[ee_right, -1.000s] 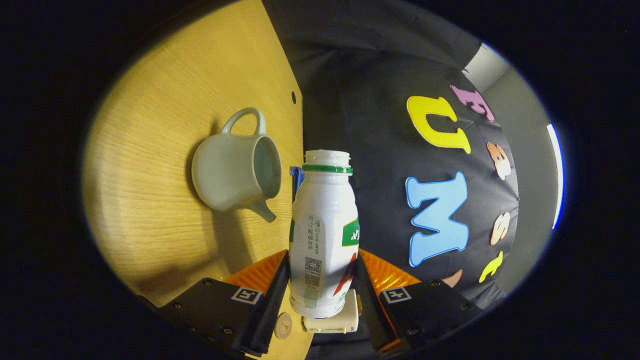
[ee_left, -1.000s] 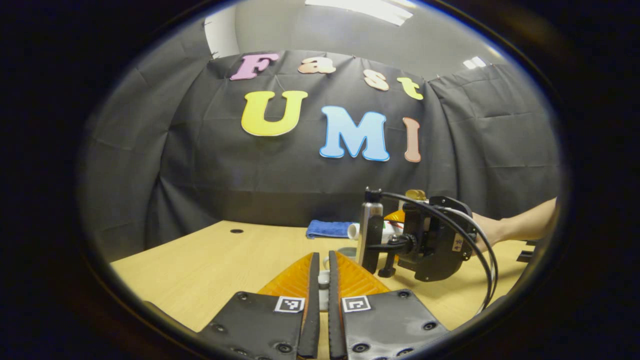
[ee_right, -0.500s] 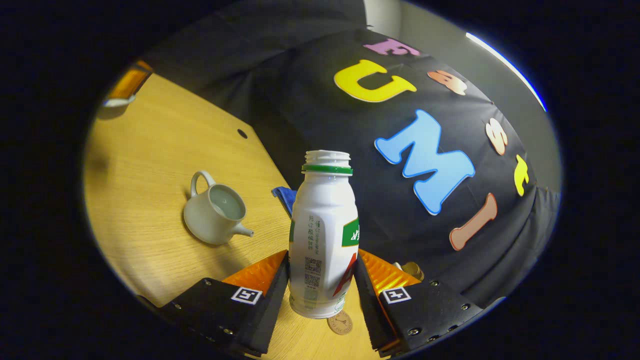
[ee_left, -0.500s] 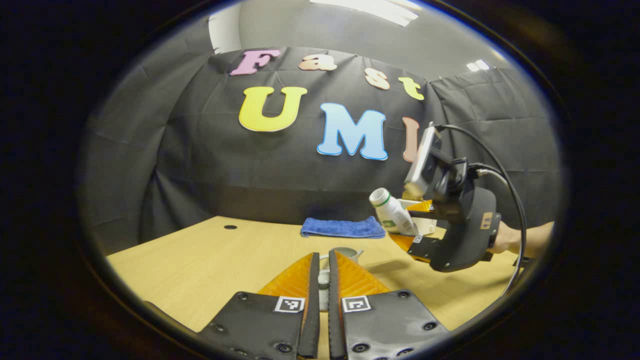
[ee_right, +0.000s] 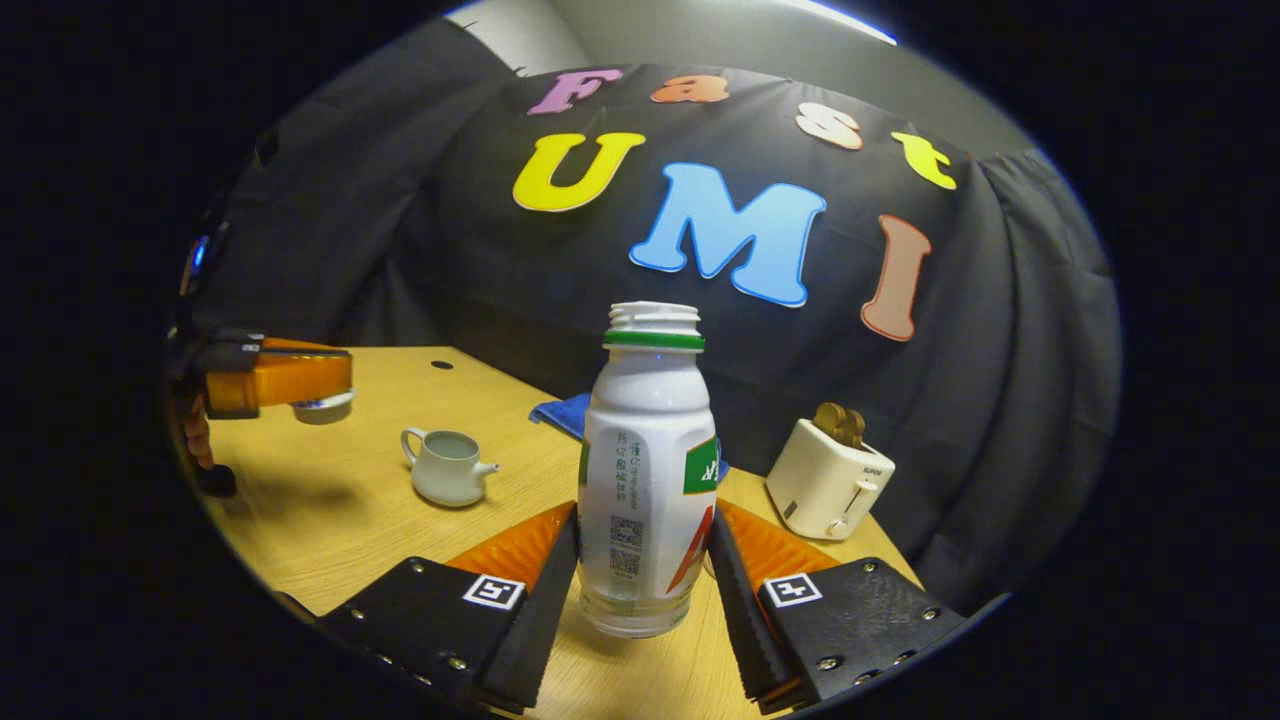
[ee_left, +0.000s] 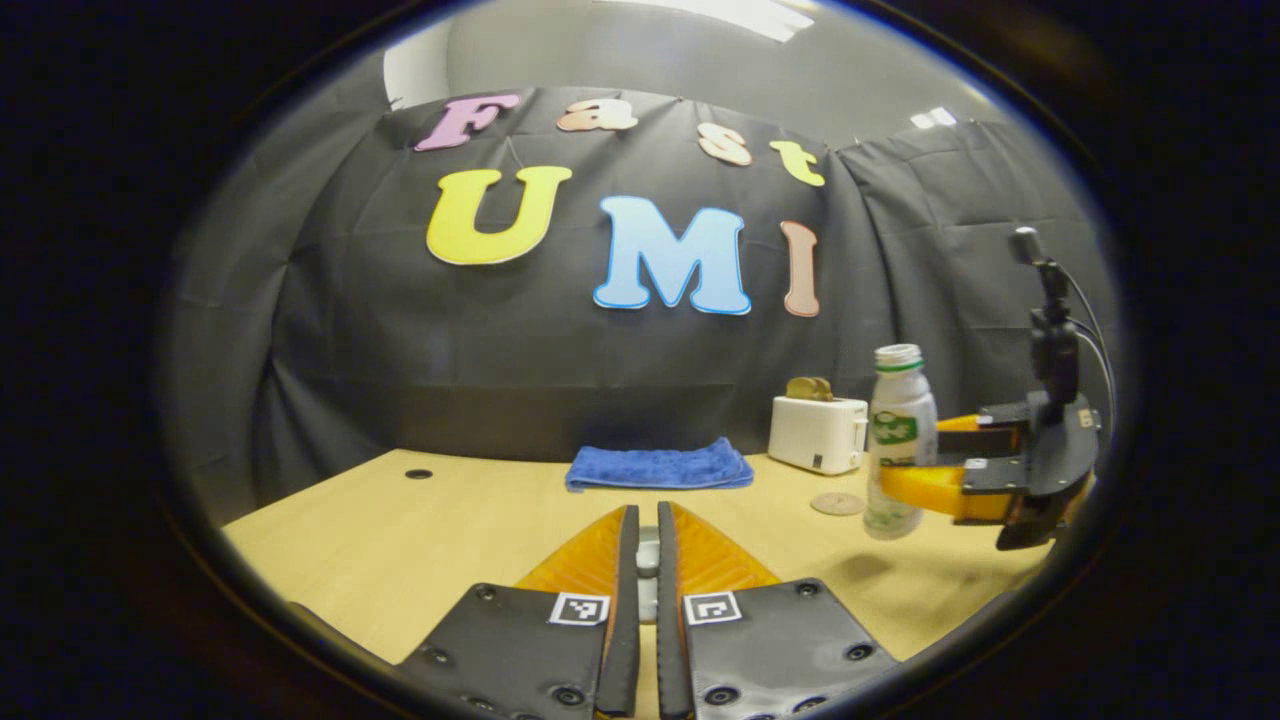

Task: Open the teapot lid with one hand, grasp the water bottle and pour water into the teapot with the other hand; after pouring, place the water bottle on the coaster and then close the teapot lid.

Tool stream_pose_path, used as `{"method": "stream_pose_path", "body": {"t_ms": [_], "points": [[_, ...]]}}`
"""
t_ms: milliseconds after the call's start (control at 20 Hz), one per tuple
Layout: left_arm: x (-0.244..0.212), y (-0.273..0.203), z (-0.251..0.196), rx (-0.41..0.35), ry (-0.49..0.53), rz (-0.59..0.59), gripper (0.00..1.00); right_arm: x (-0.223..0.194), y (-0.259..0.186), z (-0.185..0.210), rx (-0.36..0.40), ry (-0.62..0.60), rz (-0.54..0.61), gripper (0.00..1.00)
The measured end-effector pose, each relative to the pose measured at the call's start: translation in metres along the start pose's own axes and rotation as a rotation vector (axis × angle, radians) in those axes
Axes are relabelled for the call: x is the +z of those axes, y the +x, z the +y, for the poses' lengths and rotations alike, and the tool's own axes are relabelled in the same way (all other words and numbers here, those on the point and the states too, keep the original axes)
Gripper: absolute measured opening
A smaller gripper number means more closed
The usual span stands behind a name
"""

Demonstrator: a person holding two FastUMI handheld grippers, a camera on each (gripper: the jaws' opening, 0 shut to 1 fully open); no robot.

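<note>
- Left gripper view: the left gripper (ee_left: 640, 540) has its fingers drawn almost together on a small pale piece, which I judge to be the teapot lid (ee_left: 648, 552), held above the wooden table (ee_left: 420, 540). To the right, the right gripper (ee_left: 925, 470) holds the water bottle (ee_left: 898, 440) upright and just clear of the table, near the round coaster (ee_left: 838, 503). A folded blue towel (ee_left: 658, 466) and a white toaster (ee_left: 818, 433) sit at the far edge, against the black cloth wall.
- Right gripper view: both fingers of the right gripper (ee_right: 642, 570) press on the lower sides of the bottle (ee_right: 648, 470), which stands upright with no cap on. The open teapot (ee_right: 445, 467) stands to the left, well apart. The left gripper (ee_right: 300, 385) hovers at far left with the lid (ee_right: 322, 406) under its tips.
- Judgement: pouring looks done, and setting the bottle on the coaster is in hand. Next, lower it squarely onto the coaster, release, then bring the lid to the teapot.
</note>
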State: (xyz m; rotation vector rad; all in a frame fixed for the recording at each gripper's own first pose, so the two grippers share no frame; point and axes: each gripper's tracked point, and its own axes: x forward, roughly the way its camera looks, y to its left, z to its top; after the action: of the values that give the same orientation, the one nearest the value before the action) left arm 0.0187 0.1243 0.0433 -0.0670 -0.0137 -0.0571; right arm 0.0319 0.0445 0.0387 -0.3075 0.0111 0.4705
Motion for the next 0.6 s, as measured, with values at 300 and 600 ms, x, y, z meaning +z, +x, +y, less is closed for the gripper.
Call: {"method": "stream_pose_path", "body": {"t_ms": [300, 600], "points": [[-0.01, 0.062, -0.009, -0.026, -0.041, 0.041, 0.17, -0.008, -0.034, -0.022, -0.017, 0.113, -0.042, 0.72], [-0.036, 0.102, 0.002, 0.034, -0.015, 0.114, 0.13, -0.017, -0.033, -0.031, -0.026, 0.125, -0.028, 0.72]]}}
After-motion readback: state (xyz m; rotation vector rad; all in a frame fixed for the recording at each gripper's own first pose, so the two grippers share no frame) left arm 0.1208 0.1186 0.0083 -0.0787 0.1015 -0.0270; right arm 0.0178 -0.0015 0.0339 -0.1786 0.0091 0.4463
